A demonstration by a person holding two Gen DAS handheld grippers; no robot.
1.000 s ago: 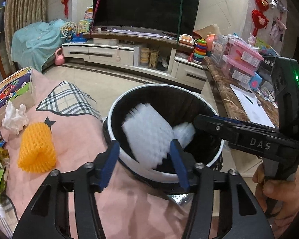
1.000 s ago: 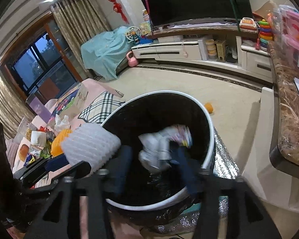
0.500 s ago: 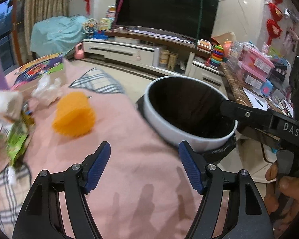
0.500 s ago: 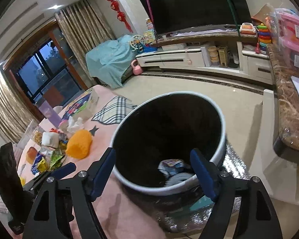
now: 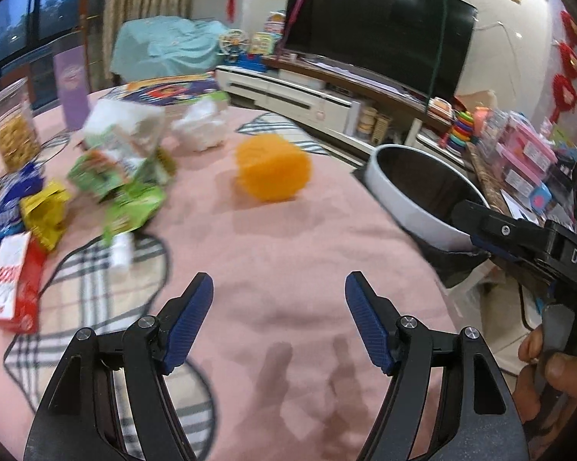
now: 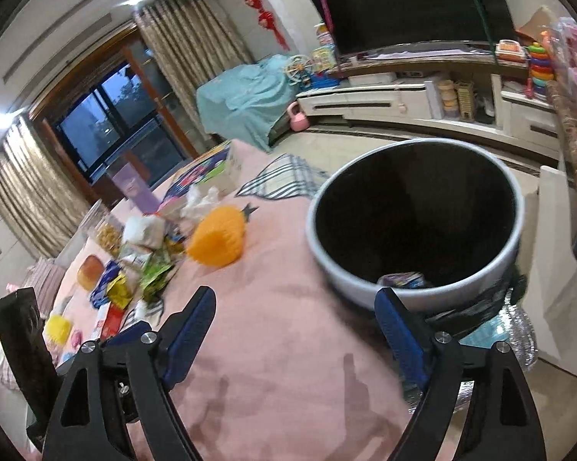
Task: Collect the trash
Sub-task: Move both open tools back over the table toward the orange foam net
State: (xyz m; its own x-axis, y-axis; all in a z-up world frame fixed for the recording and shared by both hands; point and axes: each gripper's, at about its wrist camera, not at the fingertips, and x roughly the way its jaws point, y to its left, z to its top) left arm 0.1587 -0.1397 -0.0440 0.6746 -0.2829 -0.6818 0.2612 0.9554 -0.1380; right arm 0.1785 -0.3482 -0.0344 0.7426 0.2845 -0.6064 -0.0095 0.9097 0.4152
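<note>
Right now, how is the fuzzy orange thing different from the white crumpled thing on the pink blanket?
The orange foam net is bright orange, while the crumpled tissue is white. The net keeps a stubby tube shape lying on its side; the tissue is a shapeless wad. The net lies nearer the trash bin; the tissue sits farther back, beside the colourful box. Both rest on the pink blanket, and neither gripper holds them.

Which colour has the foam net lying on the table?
Orange. The foam net shows best in the left wrist view.
</note>
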